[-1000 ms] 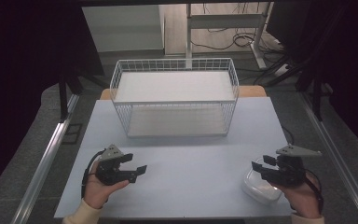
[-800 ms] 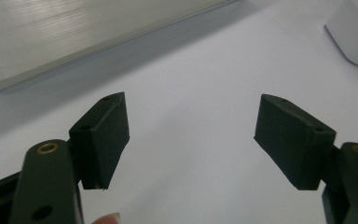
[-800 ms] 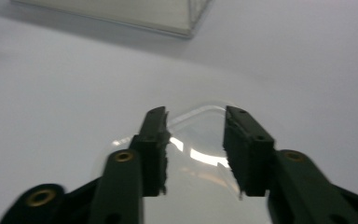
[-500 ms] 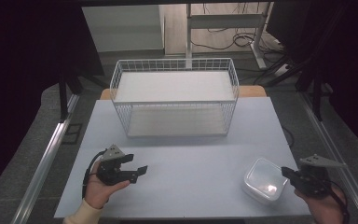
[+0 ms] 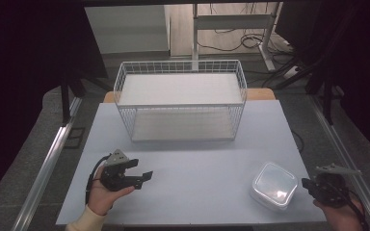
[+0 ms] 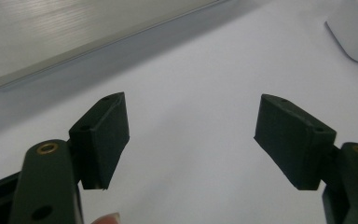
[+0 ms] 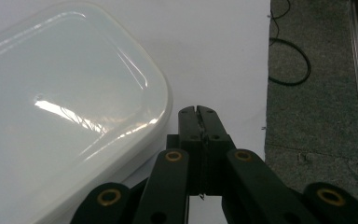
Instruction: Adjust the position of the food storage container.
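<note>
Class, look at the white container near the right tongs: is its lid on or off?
On. The lid sits flush over the white container, its rounded rim closed all round in the right gripper view. The contents cannot be seen.

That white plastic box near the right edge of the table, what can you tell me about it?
The lidded box is a squarish, round-cornered container of glossy, milky-white plastic, with a slightly domed lid that reflects the light. It is closed and sits flat on the pale table, near its front right corner. The right hand-held gripper lies just beside it, jaws shut together and empty, not gripping it.
</note>
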Demonstrator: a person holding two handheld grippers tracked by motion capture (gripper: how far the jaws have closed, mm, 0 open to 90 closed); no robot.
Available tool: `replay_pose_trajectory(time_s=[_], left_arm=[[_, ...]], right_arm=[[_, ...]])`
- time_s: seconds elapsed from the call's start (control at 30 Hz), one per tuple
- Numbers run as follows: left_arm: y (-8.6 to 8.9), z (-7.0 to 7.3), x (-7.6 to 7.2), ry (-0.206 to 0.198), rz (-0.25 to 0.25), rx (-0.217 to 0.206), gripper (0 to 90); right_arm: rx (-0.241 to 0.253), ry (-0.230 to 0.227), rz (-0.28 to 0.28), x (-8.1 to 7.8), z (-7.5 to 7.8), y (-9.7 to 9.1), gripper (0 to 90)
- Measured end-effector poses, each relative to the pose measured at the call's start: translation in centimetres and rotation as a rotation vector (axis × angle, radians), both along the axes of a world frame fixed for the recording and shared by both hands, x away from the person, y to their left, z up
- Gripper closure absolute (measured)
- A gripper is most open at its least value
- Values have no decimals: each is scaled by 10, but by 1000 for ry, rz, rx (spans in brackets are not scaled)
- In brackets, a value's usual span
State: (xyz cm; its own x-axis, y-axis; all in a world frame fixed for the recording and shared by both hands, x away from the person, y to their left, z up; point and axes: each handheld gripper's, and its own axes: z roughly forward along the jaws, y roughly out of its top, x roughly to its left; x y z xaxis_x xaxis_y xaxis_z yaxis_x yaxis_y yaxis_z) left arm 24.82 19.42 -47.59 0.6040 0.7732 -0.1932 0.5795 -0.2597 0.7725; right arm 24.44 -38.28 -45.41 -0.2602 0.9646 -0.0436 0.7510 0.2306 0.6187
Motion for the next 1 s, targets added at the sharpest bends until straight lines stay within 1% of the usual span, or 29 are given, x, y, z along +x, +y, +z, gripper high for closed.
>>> replay_pose_trajectory(time_s=[0.2, 0.33, 0.43, 0.7, 0.87, 1.0], left_arm=[[-1, 0, 0, 3, 1, 1, 256], [-1, -1, 0, 3, -3, 3, 256], [-1, -1, 1, 4, -2, 3, 256], [-2, -2, 0, 6, -1, 4, 256], [-2, -2, 1, 9, -2, 5, 256], [-2, -3, 1, 10, -4, 7, 256]], right_arm=[[-3, 31, 8, 3, -6, 3, 896], [-28, 50, 15, 5, -9, 7, 896], [-33, 60, 17, 6, -11, 8, 896], [-26, 64, 37, 7, -12, 14, 896], [-38, 64, 53, 10, -13, 21, 896], [-40, 66, 54, 12, -14, 22, 896]])
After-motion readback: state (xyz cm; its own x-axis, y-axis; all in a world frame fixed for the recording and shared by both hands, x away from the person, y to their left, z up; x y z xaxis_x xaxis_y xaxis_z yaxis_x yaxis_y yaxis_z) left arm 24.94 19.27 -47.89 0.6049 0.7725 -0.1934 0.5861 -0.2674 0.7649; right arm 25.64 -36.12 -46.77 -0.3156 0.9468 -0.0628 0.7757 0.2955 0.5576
